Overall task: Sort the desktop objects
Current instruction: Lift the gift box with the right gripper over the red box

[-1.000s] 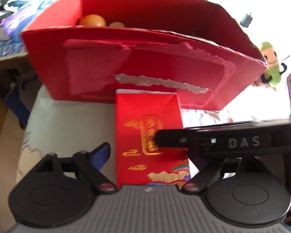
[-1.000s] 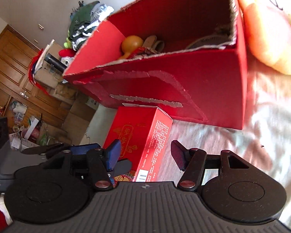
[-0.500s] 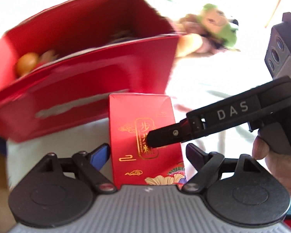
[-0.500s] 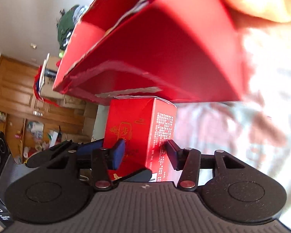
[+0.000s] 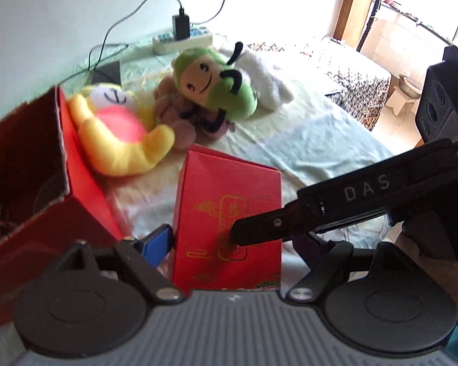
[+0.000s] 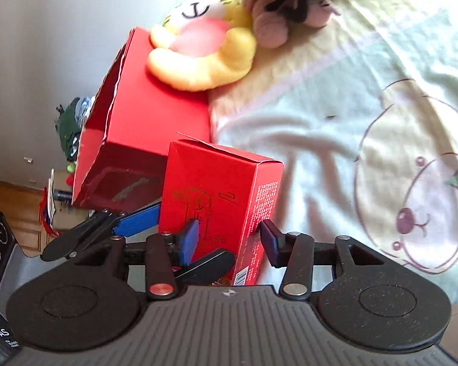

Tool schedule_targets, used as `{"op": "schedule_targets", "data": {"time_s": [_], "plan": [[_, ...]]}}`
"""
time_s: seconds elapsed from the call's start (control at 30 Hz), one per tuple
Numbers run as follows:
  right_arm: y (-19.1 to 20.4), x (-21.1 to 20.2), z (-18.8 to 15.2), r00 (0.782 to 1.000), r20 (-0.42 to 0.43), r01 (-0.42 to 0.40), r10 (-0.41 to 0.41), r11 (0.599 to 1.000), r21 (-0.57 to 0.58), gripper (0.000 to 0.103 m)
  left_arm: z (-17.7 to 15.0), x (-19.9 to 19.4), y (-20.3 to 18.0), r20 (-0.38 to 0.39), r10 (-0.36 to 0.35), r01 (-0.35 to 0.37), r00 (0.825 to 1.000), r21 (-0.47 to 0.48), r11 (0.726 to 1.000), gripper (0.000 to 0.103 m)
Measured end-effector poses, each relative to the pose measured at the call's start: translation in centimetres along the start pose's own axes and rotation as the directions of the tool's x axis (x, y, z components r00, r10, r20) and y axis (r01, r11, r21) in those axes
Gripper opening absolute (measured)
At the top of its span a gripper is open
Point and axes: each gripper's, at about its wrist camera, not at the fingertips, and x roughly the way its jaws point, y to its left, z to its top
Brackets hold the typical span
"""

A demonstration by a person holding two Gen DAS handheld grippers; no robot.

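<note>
A small red box (image 5: 229, 201) with gold print sits between both grippers, just right of the big red carton (image 5: 82, 189). My left gripper (image 5: 232, 241) is shut on its two narrow sides, with the blue pad (image 5: 158, 241) against the left side. My right gripper (image 6: 230, 238) is shut on the same small red box (image 6: 216, 183), and one of its black fingers (image 5: 259, 231) lies across the gold-printed face. In the right wrist view the open-topped carton (image 6: 155, 122) stands behind and left of the box, its contents hidden.
A yellow plush (image 5: 122, 140) leans on the carton's end, and a green plush (image 5: 216, 85) lies behind it. A power strip (image 5: 183, 36) with a charger sits by the wall. The printed sheet (image 6: 412, 183) spreads to the right. A hand (image 5: 436, 250) holds the right gripper.
Right jaws closed onto the small red box. Both grippers swung with it from the carton's front to its right end, rolling as they went; the plush toys came into view.
</note>
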Motion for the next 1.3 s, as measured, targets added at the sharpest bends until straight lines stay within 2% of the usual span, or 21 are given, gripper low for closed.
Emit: {"op": "schedule_targets", "data": {"time_s": [0.1,0.17,0.3,0.43,0.53,0.63,0.8,0.93,1.07,1.2,1.3], "plan": [[-0.3,-1.8,0.3,0.997,0.071,-0.014,0.012,1.0,0.022,0.048,2.2,-2.4,0.2,0.085,0.033,-0.034,0.996,0.008,0.999,0.085],[1.4,-2.3,1.2,0.992,0.125,-0.03,0.029,1.0,0.005,0.048,3.4,-4.2,1.0,0.143,0.063,-0.064,0.988,0.006,0.998,0.085],[5.2,-3.8,3.0,0.97,0.228,-0.058,0.078,0.994,-0.094,0.048,5.4,-7.6,4.3,0.249,0.147,-0.146,0.957,-0.023,0.989,0.085],[10.0,-4.3,5.2,0.945,0.292,-0.084,0.15,0.97,-0.229,0.048,5.9,-10.0,8.6,0.293,0.24,-0.225,0.925,-0.084,0.971,0.085],[13.8,-2.9,7.0,0.935,0.285,-0.117,0.21,0.943,-0.313,0.048,5.4,-10.5,12.4,0.269,0.291,-0.262,0.918,-0.139,0.955,0.085],[17.3,-0.2,8.2,0.939,0.251,-0.126,0.236,0.913,-0.389,0.048,4.4,-10.0,16.2,0.216,0.32,-0.283,0.922,-0.184,0.941,0.085],[21.4,6.1,9.6,0.969,0.136,-0.129,0.207,0.891,-0.434,0.048,2.5,-7.6,21.9,0.113,0.287,-0.251,0.951,-0.256,0.933,0.085],[23.3,10.9,9.9,0.988,0.067,-0.091,0.137,0.884,-0.459,0.048,1.0,-4.8,24.8,0.032,0.233,-0.214,0.972,-0.29,0.933,0.085],[24.1,14.9,10.1,0.999,0.01,-0.022,0.031,0.878,-0.479,0.048,-0.1,-2.6,25.9,-0.041,0.159,-0.164,0.986,-0.311,0.936,0.085],[24.1,17.1,9.7,0.998,-0.016,0.051,-0.068,0.867,-0.495,0.049,-0.5,-1.0,25.8,-0.101,0.117,-0.143,0.988,-0.317,0.937,0.085],[23.8,18.2,9.6,0.992,-0.023,0.098,-0.126,0.86,-0.501,0.049,-0.7,0.0,25.6,-0.153,0.112,-0.156,0.982,-0.316,0.936,0.084]]}}
